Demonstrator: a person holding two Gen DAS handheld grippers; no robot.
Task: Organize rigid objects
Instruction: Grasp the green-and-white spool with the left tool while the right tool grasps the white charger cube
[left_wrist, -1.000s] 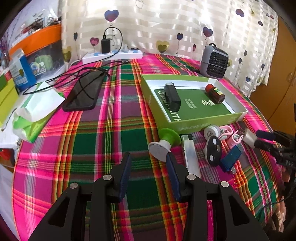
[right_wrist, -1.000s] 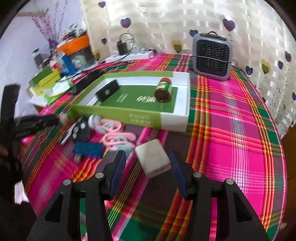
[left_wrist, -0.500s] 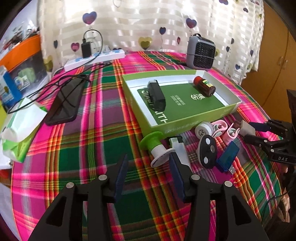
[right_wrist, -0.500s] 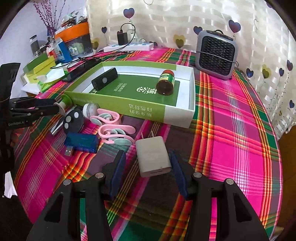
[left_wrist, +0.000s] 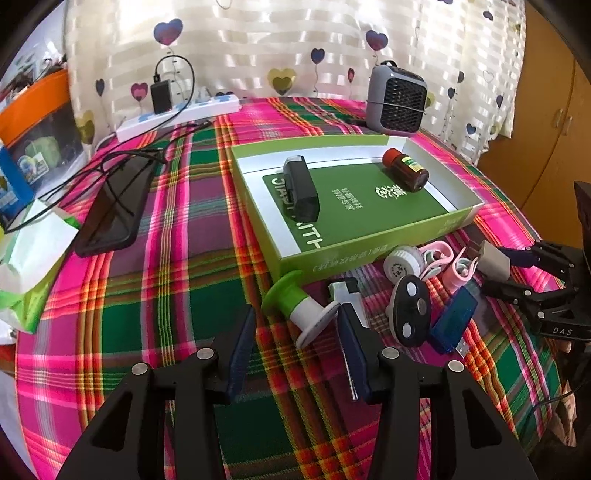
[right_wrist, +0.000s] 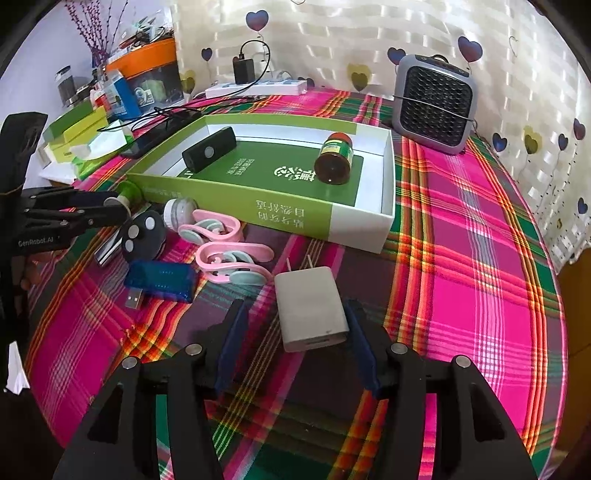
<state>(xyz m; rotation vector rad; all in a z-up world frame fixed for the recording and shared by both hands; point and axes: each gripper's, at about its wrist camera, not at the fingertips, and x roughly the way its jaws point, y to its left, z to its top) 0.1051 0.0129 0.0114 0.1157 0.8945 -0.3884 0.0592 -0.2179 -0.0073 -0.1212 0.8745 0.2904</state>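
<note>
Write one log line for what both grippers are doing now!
left gripper: jaws open, at green stamp | right gripper: jaws opening, around charger | box: two items

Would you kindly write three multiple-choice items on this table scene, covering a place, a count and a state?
1. Where does the brown bottle lie?
A. inside the green box
B. on the phone
C. beside the power strip

2. How many pink clips lie on the cloth?
A. one
B. two
C. four

3. How does the right claw stand around the white charger?
A. shut on it
B. open, one pad on either side
C. far away from it

Answers: 1 A, it lies on its side on the box floor. 2 B, two sit side by side. 3 B, a gap shows at the left pad.
</note>
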